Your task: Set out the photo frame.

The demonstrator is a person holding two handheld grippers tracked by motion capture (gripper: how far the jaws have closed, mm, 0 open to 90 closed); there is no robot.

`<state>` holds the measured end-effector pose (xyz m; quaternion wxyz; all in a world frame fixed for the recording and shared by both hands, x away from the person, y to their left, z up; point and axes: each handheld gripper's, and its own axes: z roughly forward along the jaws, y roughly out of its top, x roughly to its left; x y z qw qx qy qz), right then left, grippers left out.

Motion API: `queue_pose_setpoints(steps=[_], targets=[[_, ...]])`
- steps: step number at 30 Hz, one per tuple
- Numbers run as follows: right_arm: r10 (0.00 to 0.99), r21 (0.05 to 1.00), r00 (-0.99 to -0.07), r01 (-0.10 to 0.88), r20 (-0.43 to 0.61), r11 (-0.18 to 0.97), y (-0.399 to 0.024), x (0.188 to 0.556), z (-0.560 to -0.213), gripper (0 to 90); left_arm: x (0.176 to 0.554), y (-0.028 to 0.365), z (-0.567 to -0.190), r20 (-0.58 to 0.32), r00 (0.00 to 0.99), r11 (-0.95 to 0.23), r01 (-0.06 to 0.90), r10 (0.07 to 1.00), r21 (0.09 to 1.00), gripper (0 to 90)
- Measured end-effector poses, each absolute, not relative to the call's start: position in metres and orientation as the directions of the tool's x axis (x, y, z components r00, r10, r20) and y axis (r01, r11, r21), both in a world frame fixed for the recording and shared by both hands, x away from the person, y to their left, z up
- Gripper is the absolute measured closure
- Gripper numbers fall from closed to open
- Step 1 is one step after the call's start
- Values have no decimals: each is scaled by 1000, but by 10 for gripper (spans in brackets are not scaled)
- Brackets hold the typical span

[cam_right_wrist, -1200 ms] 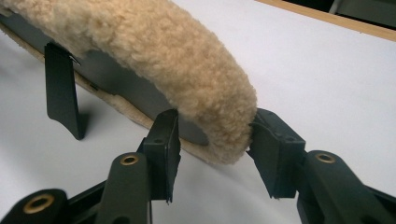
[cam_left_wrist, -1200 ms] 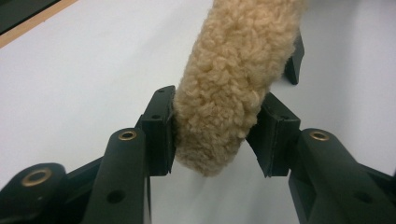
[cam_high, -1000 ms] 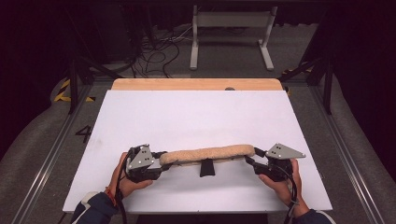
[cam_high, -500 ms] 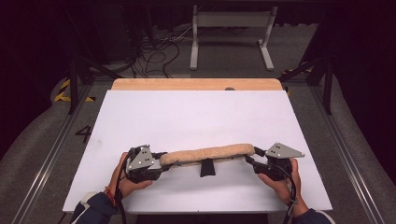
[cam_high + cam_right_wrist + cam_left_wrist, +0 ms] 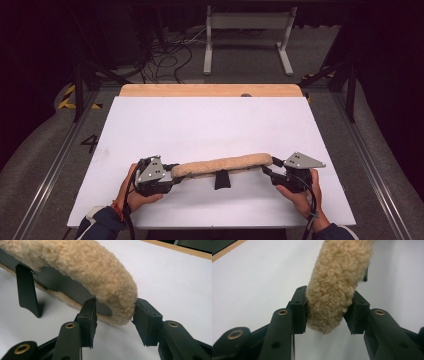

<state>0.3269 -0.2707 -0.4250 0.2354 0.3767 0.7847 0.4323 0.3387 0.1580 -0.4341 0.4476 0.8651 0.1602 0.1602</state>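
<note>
between the two grippers, the fleece pad (image 5: 220, 165) sits as it did a second ago, and neither hand has shifted. left gripper (image 5: 328, 315) clenches one end of the pad; right gripper (image 5: 115, 320) has the other end between its jaws, pressing the fleece. a black strap (image 5: 220, 179) hangs under the pad's middle. beneath them lies the white desk (image 5: 210, 125), with a wooden edge (image 5: 210, 90) beyond. on the floor left of the left gripper, a "4" (image 5: 90, 143) is marked.
</note>
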Motion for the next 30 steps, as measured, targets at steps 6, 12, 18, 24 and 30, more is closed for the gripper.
queue_pose_setpoints(steps=[6,12,18,24,30], targets=[[809,847,-587,412,-34,335,-271,333,-426,554,329,154,-434,178,888,-563,105,424,820,597],[816,839,-577,434,-22,329,-272,338,-426,572,321,155,-431,176,887,-552,102,428,827,583],[826,843,-562,429,-32,324,-273,332,-423,580,313,159,-427,159,883,-519,107,442,848,515],[838,847,-544,430,-33,312,-274,332,-419,691,312,161,-426,158,886,-509,97,436,856,599],[845,850,-534,429,-35,306,-271,343,-419,740,310,154,-426,172,900,-525,72,401,848,632]])
